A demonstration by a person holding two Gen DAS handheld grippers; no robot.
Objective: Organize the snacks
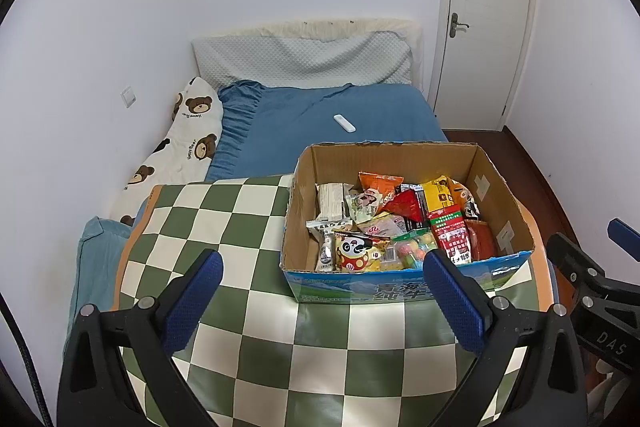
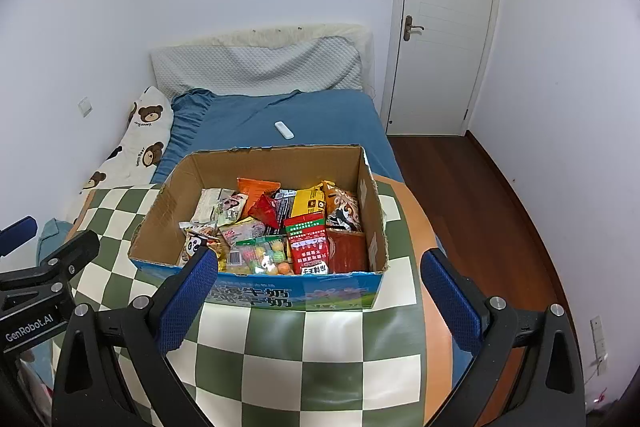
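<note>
An open cardboard box with a blue printed front stands on a green and white checked cloth. It holds several snack packets, among them a panda packet and a red and green box. The box also shows in the right wrist view, with the red and green box inside. My left gripper is open and empty, near the box's front left. My right gripper is open and empty, just in front of the box's front wall.
The checked cloth covers a table set against a bed with a blue sheet. A white remote lies on the bed. A bear-print pillow lies at the left. A white door and wood floor are at the right.
</note>
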